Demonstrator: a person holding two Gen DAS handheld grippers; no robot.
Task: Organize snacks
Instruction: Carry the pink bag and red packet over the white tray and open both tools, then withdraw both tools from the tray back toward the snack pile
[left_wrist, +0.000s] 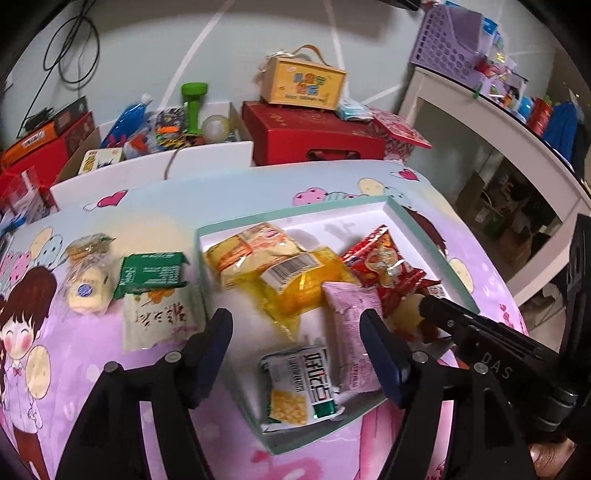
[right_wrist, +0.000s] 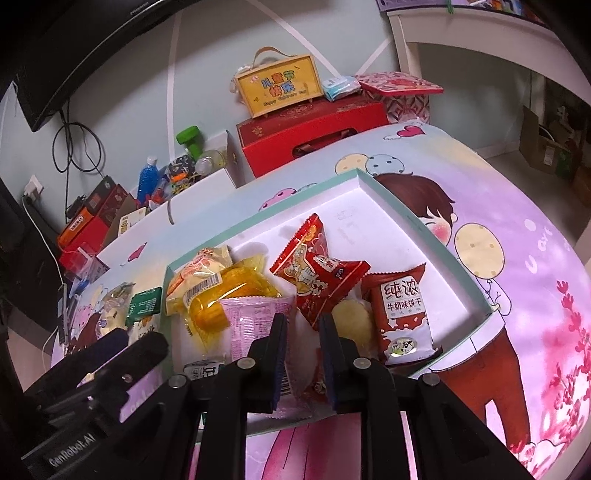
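Observation:
A shallow white tray with a teal rim (left_wrist: 295, 212) (right_wrist: 424, 229) lies on the cartoon-print tablecloth and holds several snack packets. Among them are yellow ones (left_wrist: 295, 284), a red one (right_wrist: 317, 277), a pink one (left_wrist: 351, 321) and a brown milk-biscuit packet (right_wrist: 402, 314). My left gripper (left_wrist: 297, 332) stands open over the tray's near end, with a white-and-green cracker packet (left_wrist: 299, 387) lying below it, untouched. My right gripper (right_wrist: 303, 332) is shut on a clear-wrapped pale snack (right_wrist: 303, 354) at the tray's near edge. In the left wrist view its tip (left_wrist: 428, 306) reaches in from the right.
Left of the tray lie a green packet (left_wrist: 151, 273), a cream packet (left_wrist: 159, 317) and clear-wrapped round pastries (left_wrist: 88, 280). Beyond the table stand a red gift box (left_wrist: 314, 136), a yellow handled box (left_wrist: 306, 81) and a carton of toys (left_wrist: 166, 125). A white shelf (left_wrist: 498, 122) is on the right.

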